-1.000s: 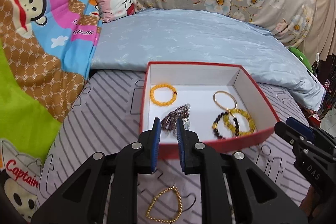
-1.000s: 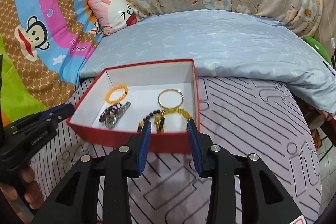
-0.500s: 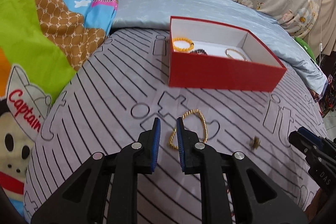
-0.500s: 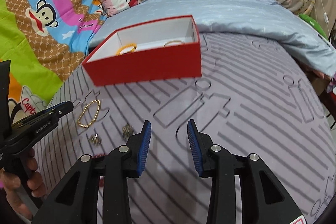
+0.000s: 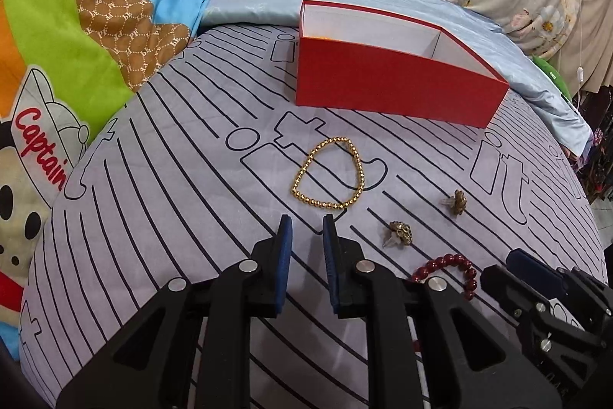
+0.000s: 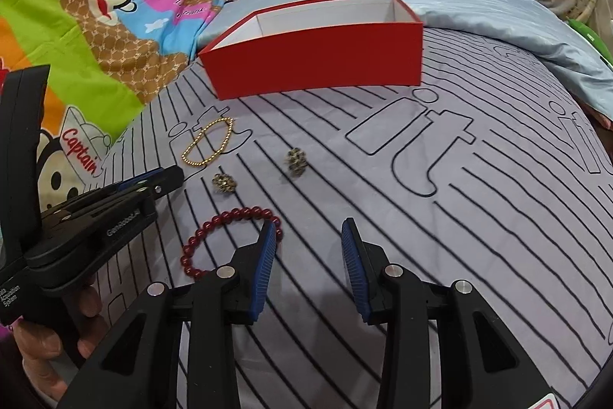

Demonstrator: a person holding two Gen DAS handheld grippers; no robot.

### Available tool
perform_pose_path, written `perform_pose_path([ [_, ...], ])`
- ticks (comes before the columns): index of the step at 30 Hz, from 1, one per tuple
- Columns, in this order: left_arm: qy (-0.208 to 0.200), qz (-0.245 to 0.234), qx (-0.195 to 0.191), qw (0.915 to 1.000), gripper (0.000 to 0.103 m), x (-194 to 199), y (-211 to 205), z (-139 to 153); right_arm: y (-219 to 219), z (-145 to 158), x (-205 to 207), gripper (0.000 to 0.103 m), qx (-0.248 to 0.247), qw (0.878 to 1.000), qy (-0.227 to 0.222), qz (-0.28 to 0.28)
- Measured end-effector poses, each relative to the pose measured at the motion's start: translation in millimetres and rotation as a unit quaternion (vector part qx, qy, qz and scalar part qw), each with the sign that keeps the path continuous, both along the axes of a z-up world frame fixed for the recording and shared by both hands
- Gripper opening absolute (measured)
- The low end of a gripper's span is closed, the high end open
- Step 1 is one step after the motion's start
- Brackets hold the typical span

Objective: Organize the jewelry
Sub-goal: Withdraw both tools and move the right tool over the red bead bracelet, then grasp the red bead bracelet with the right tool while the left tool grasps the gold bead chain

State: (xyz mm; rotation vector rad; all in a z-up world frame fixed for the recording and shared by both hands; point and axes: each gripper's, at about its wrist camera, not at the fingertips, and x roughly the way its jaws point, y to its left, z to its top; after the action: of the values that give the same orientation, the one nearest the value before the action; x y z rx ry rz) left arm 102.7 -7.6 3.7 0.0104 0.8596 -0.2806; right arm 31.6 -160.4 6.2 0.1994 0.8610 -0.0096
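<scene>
Left wrist view: the left gripper points forward over a grey striped bedspread. Its blue-padded fingers stand a narrow gap apart, holding nothing. Just ahead of the tips lies a gold bead bracelet, pulled into a rough triangle. Ahead and to the right sit two small bronze earrings, one near and one farther right. A dark red bead bracelet lies close to the right of the fingers, partly hidden behind them. Farther ahead stands a red box, white inside (its contents are hidden by the front wall). The right gripper enters at lower right.

Right wrist view: the right gripper has its fingers spread wide and empty. The red bracelet touches its left finger. The earrings, gold bracelet and red box lie ahead-left. The left gripper is at far left.
</scene>
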Motion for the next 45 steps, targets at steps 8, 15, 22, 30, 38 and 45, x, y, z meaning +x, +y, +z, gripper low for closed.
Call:
perform_pose_path([
  [8,0.001,0.002,-0.004,1.0000,0.017,0.1,1.5,-1.4,12.9,-3.1,2.1,0.036,-0.015,1.000,0.001,0.006],
  [15,0.006,0.006,-0.016,0.9998,0.025,1.3,4.3,-2.8,20.9,-4.9,5.2,0.036,-0.022,1.000,0.006,0.006],
  [22,0.007,0.006,-0.017,0.9998,0.025,1.3,4.1,-2.9,24.7,-6.0,6.7,0.036,-0.035,0.999,0.010,0.002],
  [30,0.010,0.007,-0.024,0.9996,0.025,2.4,6.8,-3.7,20.6,-6.6,6.5,0.013,-0.036,0.999,0.012,-0.018],
  [38,0.011,0.006,-0.030,0.9995,0.025,2.5,7.9,-3.9,0.9,-6.0,0.6,0.007,-0.031,0.998,0.012,-0.048],
  [45,0.005,0.003,-0.029,0.9996,0.026,8.4,6.0,-1.1,-17.7,-6.8,-5.0,0.007,-0.012,0.998,0.010,-0.065],
])
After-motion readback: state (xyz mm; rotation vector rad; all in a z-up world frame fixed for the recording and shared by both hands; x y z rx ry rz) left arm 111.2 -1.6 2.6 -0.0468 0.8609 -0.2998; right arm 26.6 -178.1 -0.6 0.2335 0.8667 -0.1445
